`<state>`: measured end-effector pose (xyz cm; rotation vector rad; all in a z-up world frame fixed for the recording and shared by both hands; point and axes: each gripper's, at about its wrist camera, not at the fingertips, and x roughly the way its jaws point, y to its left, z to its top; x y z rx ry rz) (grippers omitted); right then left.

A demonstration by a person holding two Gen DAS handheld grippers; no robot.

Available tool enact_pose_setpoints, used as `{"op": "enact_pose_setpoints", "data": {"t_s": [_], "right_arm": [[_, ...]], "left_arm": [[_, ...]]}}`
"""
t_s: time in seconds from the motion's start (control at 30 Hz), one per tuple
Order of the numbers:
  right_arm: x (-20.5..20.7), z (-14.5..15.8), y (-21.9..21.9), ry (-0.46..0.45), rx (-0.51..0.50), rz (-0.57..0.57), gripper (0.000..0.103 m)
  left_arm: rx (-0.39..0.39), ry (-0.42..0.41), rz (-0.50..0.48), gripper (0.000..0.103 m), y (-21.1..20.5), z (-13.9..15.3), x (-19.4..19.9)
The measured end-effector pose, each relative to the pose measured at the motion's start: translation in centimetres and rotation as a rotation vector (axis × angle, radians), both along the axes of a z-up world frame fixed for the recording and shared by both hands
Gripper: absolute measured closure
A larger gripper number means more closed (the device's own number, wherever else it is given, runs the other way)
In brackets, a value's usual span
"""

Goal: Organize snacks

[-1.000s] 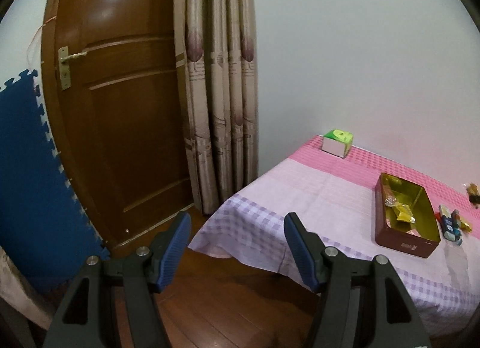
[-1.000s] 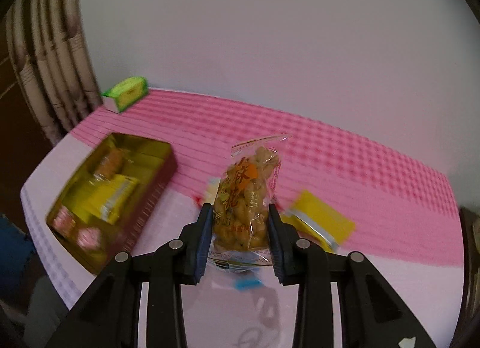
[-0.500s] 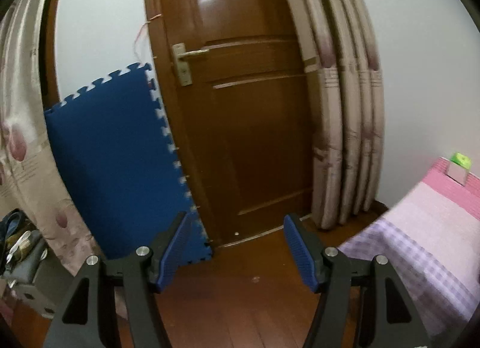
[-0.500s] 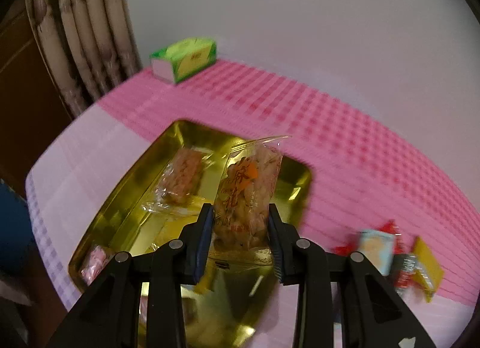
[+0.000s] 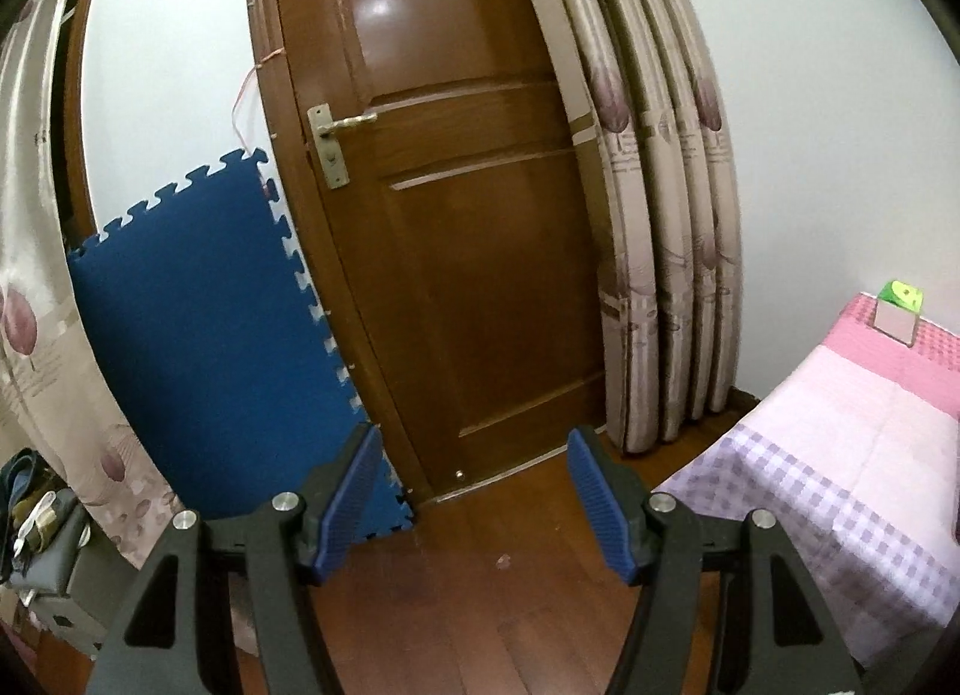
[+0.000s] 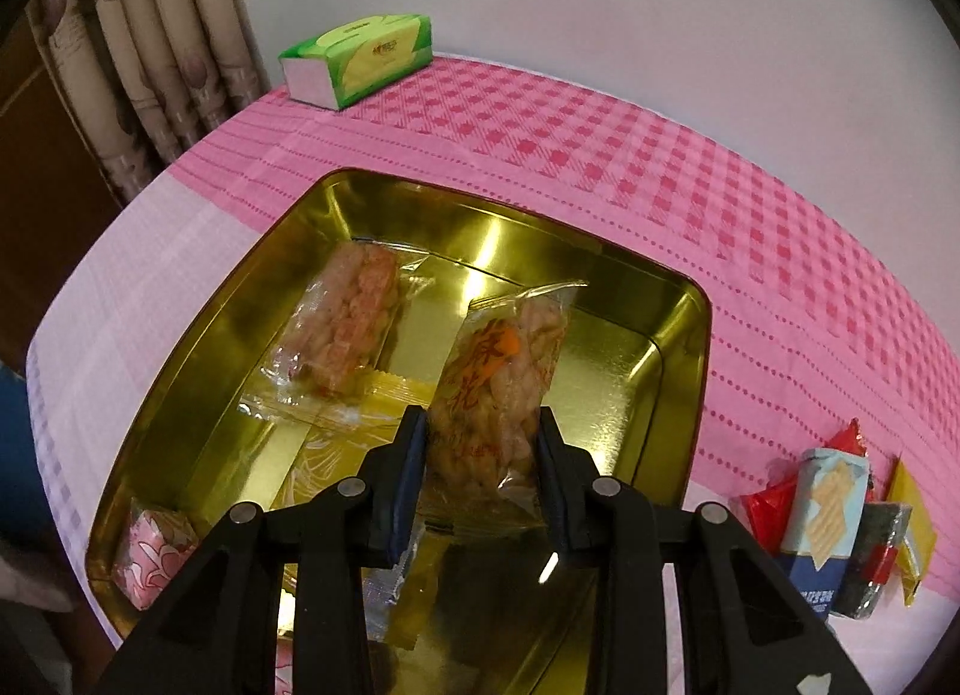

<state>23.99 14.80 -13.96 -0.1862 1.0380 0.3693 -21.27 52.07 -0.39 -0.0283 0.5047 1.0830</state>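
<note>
From the left wrist view, the left tool (image 5: 474, 500) stands with its blue pads wide apart and nothing between them, pointing at a brown wooden door (image 5: 456, 227) over a wood floor (image 5: 480, 593); a blue foam mat (image 5: 204, 329) leans on the wall left of the door, patterned curtains (image 5: 666, 227) hang to its right, and at the right edge the corner of the counter (image 5: 840, 455) shows under a pink and lilac checked cloth, with a green tissue pack (image 5: 899, 302) at its far end. From the right wrist view, the right tool (image 6: 483, 455) is clamped on a clear snack packet (image 6: 498, 389) of golden twisted pieces, gripped at its lower part and held upright over the open gold tin (image 6: 678, 347), which sits on the counter's pink cloth (image 6: 600, 155). Inside the tin lie another clear packet of fried pieces (image 6: 345, 323) toward the left, a yellow wrapper (image 6: 390, 395) under it, and a pink-patterned sweet (image 6: 153, 545) in the near left corner. Right of the tin, just beside its wall, a small heap of wrapped snacks (image 6: 840, 509) rests on the cloth, and the same green tissue pack sits by the far wall
</note>
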Motion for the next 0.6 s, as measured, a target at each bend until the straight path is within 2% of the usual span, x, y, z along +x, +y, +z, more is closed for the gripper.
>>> {"op": "enact_pose_setpoints", "data": {"t_s": [0.1,0.17,0.2,0.27,0.3,0.33,0.4,0.43,0.5,0.53,0.6], "right_arm": [[-0.4,0.6,-1.2,-0.008,0.080,0.003,0.065],[-1.6,1.7,-2.3,-0.055,0.121,0.014,0.055],[-2.5,2.3,-3.4,-0.076,0.150,0.028,0.049],[-4.1,3.6,-6.2,-0.111,0.162,0.024,0.046],[-5.0,4.3,-8.2,-0.141,0.170,-0.004,0.041],[-5.7,4.8,-10.4,-0.163,0.181,-0.045,0.022],[-6.8,4.7,-16.4,-0.199,0.163,-0.178,0.001],[-7.2,3.9,-19.9,-0.213,0.117,-0.257,0.001],[-7.2,1.3,-27.0,-0.183,0.028,-0.406,0.003],[-7.2,0.3,-29.7,-0.165,0.021,-0.468,0.006],[-7.6,-1.7,-35.2,-0.126,0.055,-0.598,0.007]], "left_arm": [[-0.006,-0.003,-0.019,0.037,-0.5,0.3,0.6],[-0.001,-0.007,-0.033,0.037,-1.0,0.5,0.9],[0.001,-0.008,-0.037,0.037,-1.1,0.5,1.0],[0.001,-0.008,-0.049,0.037,-1.4,0.6,1.2],[0.000,-0.009,-0.054,0.037,-1.5,0.6,1.3],[-0.001,-0.010,-0.057,0.037,-1.5,0.6,1.4],[-0.007,-0.009,-0.064,0.037,-1.7,0.5,1.6],[-0.011,-0.008,-0.067,0.037,-1.8,0.4,1.7],[-0.013,-0.006,-0.078,0.037,-2.1,0.3,2.2],[-0.013,-0.003,-0.085,0.037,-2.3,0.3,2.5],[-0.009,-0.001,-0.100,0.037,-2.8,0.4,3.1]]}}
